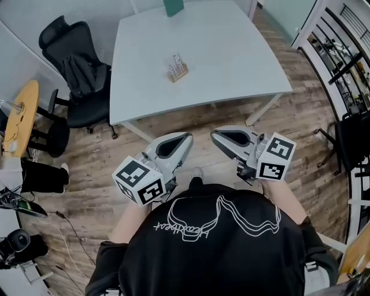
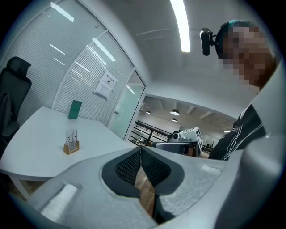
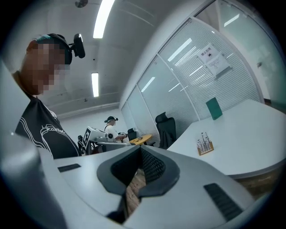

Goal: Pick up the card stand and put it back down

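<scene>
Off the left side of the white table (image 1: pixel 231 52) stands a black office chair (image 1: pixel 75 63). Farther out from that same side is a small yellow wooden tabletop (image 1: pixel 20 115). We hold the left gripper (image 1: pixel 186 137) in the air short of the table's near edge, over the wood floor (image 1: pixel 300 115). Its jaws are clenched tip to tip with nothing between them. The card stand (image 1: pixel 178 68) sits upright on the table, a little left of the table's middle and well apart from both tongs. It is a small wooden block with clear holders rising from it. At the table's far edge stands a green object (image 1: pixel 173 6). We hold the right gripper (image 1: pixel 215 134) just beside the left one, likewise short of the table's near edge. Its jaws too are pressed together and empty. Both tongs point toward the table.
</scene>
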`<state>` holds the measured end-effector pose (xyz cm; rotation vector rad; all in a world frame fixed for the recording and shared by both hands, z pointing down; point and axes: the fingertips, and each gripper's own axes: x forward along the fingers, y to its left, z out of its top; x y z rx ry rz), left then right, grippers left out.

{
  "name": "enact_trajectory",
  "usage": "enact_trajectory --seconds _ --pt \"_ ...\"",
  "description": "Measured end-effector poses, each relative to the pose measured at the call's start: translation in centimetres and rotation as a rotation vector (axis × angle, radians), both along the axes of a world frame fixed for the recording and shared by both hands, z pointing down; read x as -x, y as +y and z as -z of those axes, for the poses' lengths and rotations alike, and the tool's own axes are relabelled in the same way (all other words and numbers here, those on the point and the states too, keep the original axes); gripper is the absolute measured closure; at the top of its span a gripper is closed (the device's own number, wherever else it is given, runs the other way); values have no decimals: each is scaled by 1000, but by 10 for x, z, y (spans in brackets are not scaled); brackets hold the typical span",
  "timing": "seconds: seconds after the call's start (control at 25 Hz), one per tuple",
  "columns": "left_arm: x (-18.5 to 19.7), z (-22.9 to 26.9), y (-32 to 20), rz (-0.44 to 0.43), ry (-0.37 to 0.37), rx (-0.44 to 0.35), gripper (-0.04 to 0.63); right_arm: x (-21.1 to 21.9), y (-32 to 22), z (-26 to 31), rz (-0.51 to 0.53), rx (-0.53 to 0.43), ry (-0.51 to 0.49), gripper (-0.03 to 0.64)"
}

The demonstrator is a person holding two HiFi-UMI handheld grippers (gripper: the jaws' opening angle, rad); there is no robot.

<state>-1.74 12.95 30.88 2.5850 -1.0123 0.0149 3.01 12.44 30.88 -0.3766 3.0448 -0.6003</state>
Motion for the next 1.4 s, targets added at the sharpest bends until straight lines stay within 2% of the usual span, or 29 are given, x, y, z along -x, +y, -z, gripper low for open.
enact_trajectory --seconds 0.16,0.36,0.6,0.92,1.24,1.4 --pt "33 -4 -64 1 -18 28 581 29 -61 4 -7 12 1 609" --pt "61 4 -116 -3 -30 -7 581 51 -111 8 -23 12 3 609" --pt "79 -9 -151 18 -35 -8 580 59 -138 -7 -39 43 28 609" --pt "96 -39 -196 63 -81 16 574 58 -175 -25 -34 89 37 609" --pt "106 -75 -256 95 -119 97 465 54 -236 -46 -35 147 40 609" --pt "113 -99 -290 112 -188 106 425 46 -266 -62 -47 188 52 609"
